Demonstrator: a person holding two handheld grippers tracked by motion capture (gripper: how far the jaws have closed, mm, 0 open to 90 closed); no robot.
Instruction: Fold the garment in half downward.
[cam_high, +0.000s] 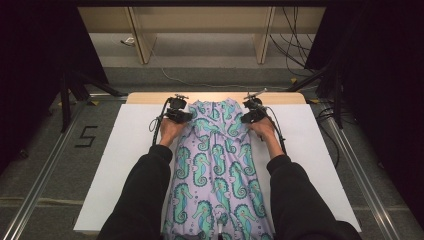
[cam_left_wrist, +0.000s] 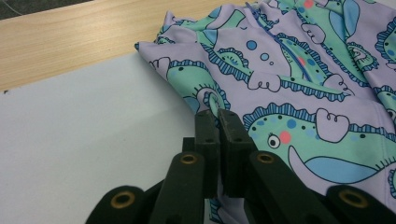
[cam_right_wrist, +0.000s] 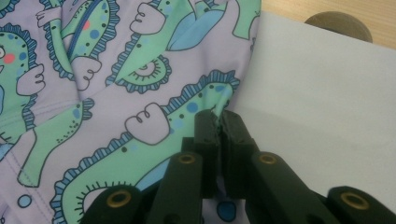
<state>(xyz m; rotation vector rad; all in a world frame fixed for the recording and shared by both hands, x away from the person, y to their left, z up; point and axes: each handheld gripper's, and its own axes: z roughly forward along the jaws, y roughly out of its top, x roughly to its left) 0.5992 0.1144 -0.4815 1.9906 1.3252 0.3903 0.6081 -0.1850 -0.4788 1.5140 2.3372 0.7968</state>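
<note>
A lilac garment (cam_high: 215, 165) printed with green seahorses lies lengthwise down the middle of the white table cover (cam_high: 125, 150). My left gripper (cam_high: 184, 116) sits at the garment's far left edge and my right gripper (cam_high: 246, 118) at its far right edge. In the left gripper view the black jaws are shut on the garment's edge (cam_left_wrist: 212, 100), with my left gripper (cam_left_wrist: 218, 113) resting over the white cover. In the right gripper view my right gripper (cam_right_wrist: 217, 115) is likewise shut on the fabric edge (cam_right_wrist: 219, 93).
A bare wooden strip of the table (cam_high: 150, 97) runs along the far edge beyond the white cover. Dark stands (cam_high: 65, 95) and cables (cam_high: 295, 45) flank the table on the floor. A round brown object (cam_right_wrist: 338, 24) sits on the wood.
</note>
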